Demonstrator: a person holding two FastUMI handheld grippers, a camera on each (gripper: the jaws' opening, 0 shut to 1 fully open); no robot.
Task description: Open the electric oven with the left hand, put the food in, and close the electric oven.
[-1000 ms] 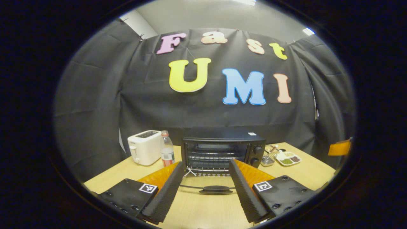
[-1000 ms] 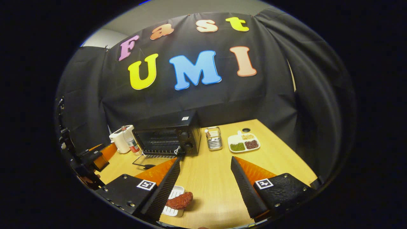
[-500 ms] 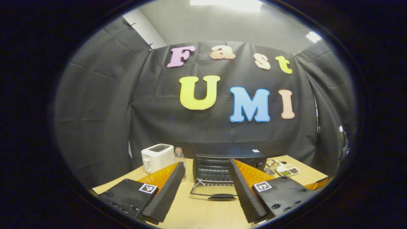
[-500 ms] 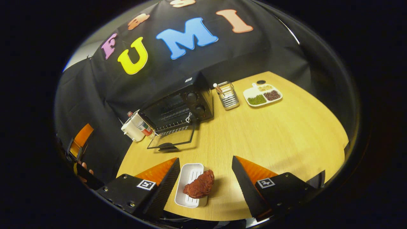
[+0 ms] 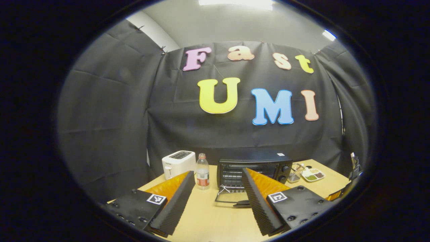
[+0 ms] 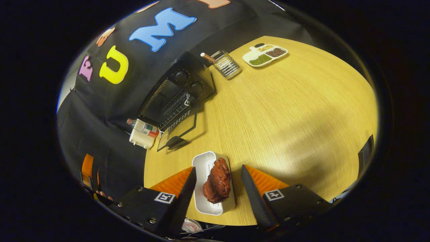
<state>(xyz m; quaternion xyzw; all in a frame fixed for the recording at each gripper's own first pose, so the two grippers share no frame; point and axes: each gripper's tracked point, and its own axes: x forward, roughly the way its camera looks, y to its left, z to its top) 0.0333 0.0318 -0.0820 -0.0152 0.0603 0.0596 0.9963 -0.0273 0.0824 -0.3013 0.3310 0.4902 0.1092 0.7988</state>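
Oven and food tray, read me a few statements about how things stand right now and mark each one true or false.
1. The oven door is closed. False: it is folded down open onto the table.
2. The meat lies on the white tray. True.
3. The right tongs are shut on the tray. False: they are open, with tray and meat between their fingers.
4. The left tongs hold the door handle. False: they are open and empty, back from the oven.
5. A bottle stands between the toaster and the oven. True.
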